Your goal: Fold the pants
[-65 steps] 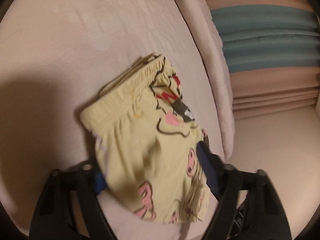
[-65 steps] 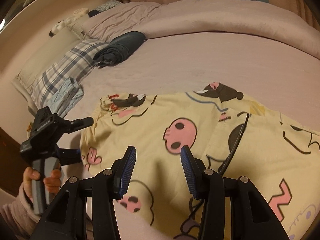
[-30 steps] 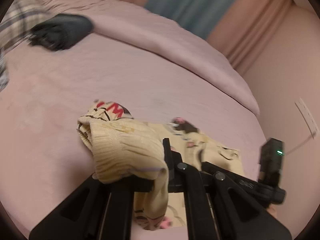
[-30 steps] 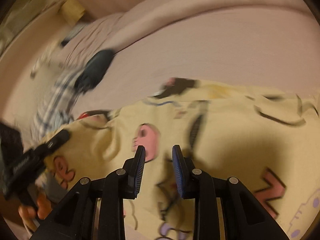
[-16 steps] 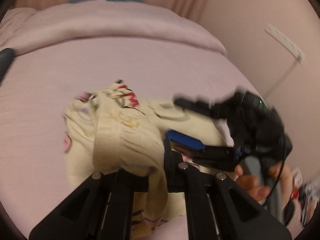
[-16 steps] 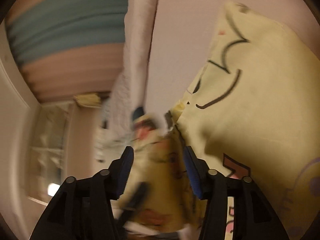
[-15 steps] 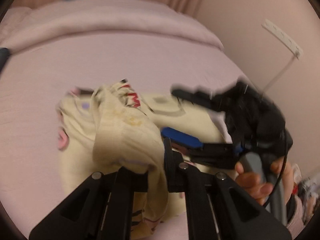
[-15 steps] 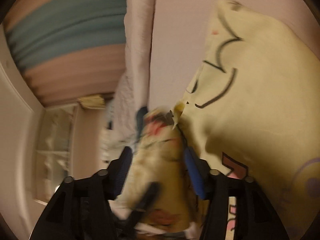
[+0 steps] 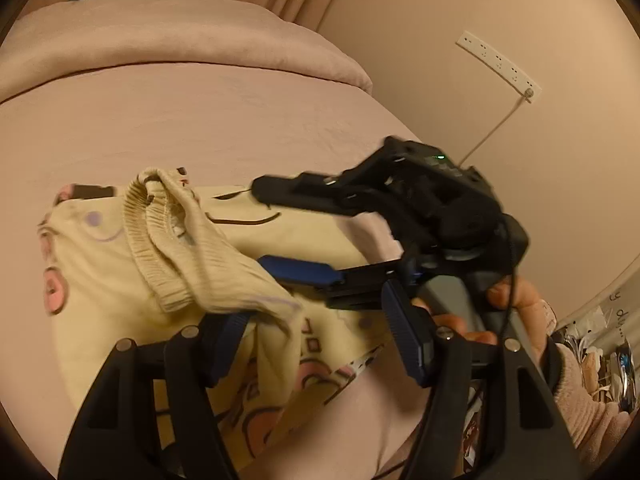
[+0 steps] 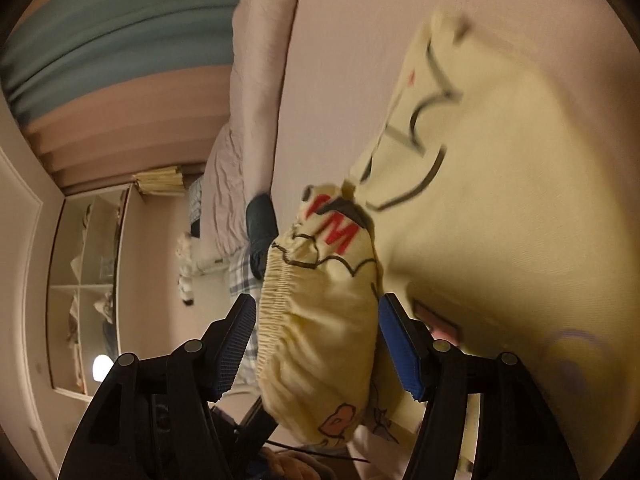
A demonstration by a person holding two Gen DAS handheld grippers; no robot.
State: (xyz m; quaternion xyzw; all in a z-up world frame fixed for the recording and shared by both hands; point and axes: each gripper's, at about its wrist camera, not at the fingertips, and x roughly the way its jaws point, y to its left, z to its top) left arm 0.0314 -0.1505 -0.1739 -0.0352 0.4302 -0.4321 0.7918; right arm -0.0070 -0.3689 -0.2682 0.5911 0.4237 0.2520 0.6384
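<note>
Pale yellow pants (image 9: 120, 272) with pink and black cartoon prints lie folded on the pink bed (image 9: 200, 112). My left gripper (image 9: 320, 340) is open; the elastic waistband (image 9: 160, 240) drapes over its left finger, loose. My right gripper (image 10: 316, 344) is open around the bunched waistband (image 10: 320, 312), its blue pads apart on both sides. It also shows in the left wrist view (image 9: 288, 232), black, held by a hand, one finger above the fabric. The rest of the pants (image 10: 520, 200) spread to the right.
A rolled pink duvet (image 9: 180, 40) lies along the far side of the bed. A dark folded garment (image 10: 262, 224) and plaid pillows sit toward the headboard. A wall with a power strip (image 9: 500, 66) stands on the right, a shelf unit (image 10: 88, 280) at the left.
My left gripper has opened and let go of the waistband it was holding shut. My right gripper has opened wider around the bunched waistband. Both views have shifted slightly.
</note>
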